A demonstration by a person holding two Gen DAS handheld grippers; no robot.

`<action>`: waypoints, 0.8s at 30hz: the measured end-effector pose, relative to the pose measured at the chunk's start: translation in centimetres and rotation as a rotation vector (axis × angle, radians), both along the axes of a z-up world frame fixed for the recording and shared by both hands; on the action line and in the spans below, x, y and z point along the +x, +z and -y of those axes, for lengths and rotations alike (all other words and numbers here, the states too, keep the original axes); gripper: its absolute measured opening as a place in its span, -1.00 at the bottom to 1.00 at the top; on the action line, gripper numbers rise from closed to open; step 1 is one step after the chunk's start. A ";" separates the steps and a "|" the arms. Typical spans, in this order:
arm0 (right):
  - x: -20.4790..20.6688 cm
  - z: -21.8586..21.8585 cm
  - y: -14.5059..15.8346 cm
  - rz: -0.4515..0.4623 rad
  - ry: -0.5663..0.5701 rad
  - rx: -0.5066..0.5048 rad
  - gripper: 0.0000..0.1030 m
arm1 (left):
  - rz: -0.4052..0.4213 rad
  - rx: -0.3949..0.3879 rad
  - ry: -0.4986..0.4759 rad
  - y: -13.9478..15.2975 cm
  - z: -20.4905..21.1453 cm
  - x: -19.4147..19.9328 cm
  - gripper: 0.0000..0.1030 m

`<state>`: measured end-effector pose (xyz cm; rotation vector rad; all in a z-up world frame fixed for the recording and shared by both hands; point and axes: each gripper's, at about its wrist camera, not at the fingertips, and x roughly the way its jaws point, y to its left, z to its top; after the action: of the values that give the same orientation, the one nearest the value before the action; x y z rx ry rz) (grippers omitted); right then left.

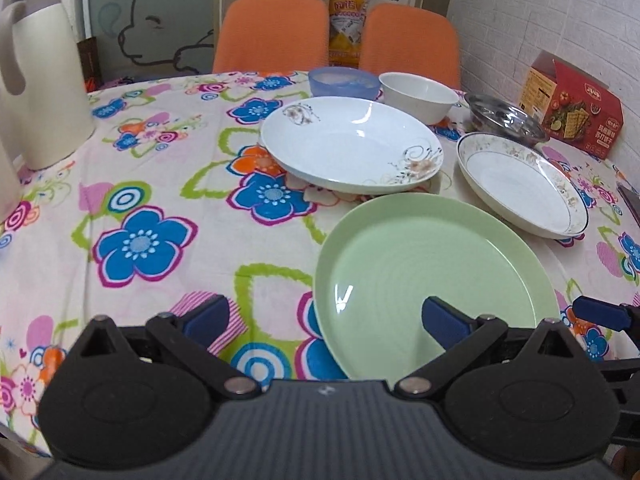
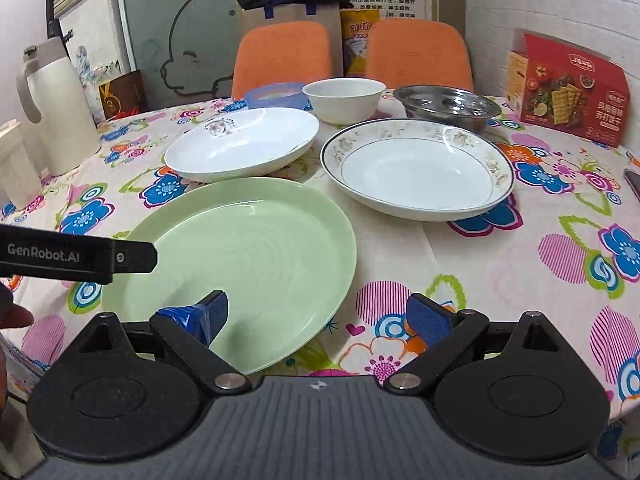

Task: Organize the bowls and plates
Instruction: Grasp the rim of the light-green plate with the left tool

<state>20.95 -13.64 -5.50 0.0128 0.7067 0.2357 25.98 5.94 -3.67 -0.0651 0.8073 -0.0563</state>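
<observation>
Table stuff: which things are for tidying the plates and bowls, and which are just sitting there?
For the job: green plate, flowered plate, rimmed plate, white bowl, blue bowl, metal bowl.

Just there: jug, cracker box, chairs, yellow packet.

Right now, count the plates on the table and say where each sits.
3: green plate nearest the grippers, gold-rimmed plate behind it to the right, white floral plate behind it to the left. None seems hidden.

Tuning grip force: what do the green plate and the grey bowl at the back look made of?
Green plate: likely matte plastic or melamine, soft dull sheen, faint concentric rings. Grey bowl: metal, probably stainless steel, mirror-like reflections.
</observation>
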 end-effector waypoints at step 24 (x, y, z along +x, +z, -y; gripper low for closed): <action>0.9 -1.8 -1.5 0.132 0.161 -0.018 0.63 | 0.010 0.050 -0.118 -1.3 2.5 1.5 0.46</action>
<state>21.90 -11.87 -7.00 -0.0769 0.5789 0.3809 27.49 3.49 -4.95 0.0303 0.8021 -0.1481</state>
